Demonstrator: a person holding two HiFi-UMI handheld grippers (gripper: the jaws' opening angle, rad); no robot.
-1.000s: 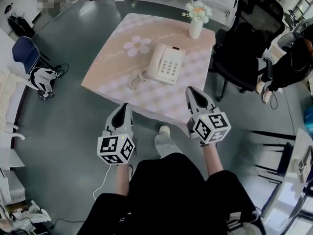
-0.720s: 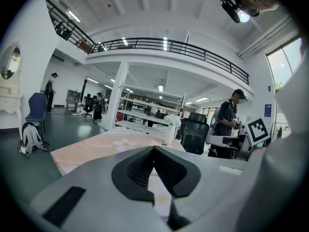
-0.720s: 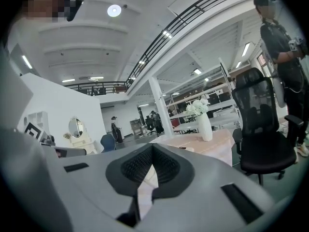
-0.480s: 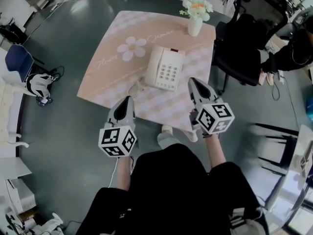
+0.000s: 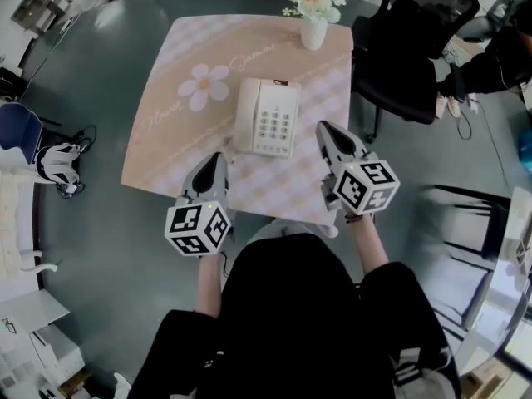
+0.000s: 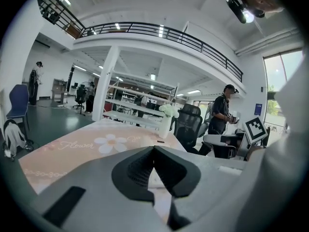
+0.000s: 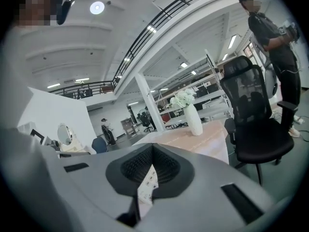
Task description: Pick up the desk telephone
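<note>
**Pink table, telephone untouched, both grippers shut**

Grey floor runs all round a square table (image 5: 158, 152) covered with a pink checked cloth that has a white daisy printed on it. On the far edge a white vase of pale flowers (image 5: 313, 23) stands upright. The cream desk telephone (image 5: 266, 119) lies flat near the middle of the cloth, a little toward my side. Its handset rests in the cradle on the left and its keypad is on the right.

My left gripper (image 5: 216, 158) hovers over the near edge of the table, to the near left of the telephone and apart from it. Its fingers are pressed together with nothing between them. My right gripper (image 5: 325, 128) hangs at the near right, close beside the telephone's right edge but not on it. Its fingers are likewise closed and empty.

Off the table's far right corner stands a black office chair (image 5: 399, 52), and a person in dark clothes (image 5: 499, 52) is beyond it. Well to the left a blue chair (image 5: 15, 127) stands with a white bag (image 5: 54, 160) beside it.
</note>
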